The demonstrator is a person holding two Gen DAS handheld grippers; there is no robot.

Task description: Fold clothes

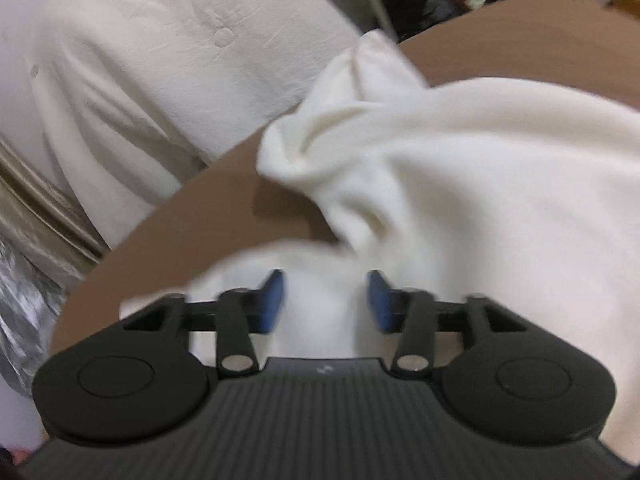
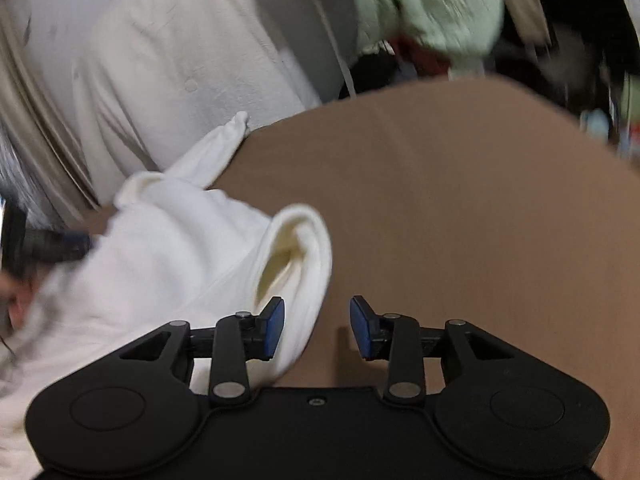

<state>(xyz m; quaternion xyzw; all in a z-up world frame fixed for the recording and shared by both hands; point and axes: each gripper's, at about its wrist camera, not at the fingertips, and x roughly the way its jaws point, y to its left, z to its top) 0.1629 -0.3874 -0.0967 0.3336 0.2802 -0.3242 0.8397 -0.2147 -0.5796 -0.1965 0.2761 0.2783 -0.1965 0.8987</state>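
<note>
The cream garment [image 1: 460,168] is bunched on the brown table [image 2: 460,208]; the left gripper [image 1: 325,300], parted and empty, is directly over it; the right gripper [image 2: 317,328], equally parted and empty, is at its cuff [image 2: 298,264], slightly left.

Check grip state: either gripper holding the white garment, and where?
Neither. Left gripper is open over the white garment; right gripper is open beside its cuff, nothing between the pads.

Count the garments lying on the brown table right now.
1: a white garment spread on the brown table, under the left gripper, left of the right gripper. More may lie out of view.
</note>
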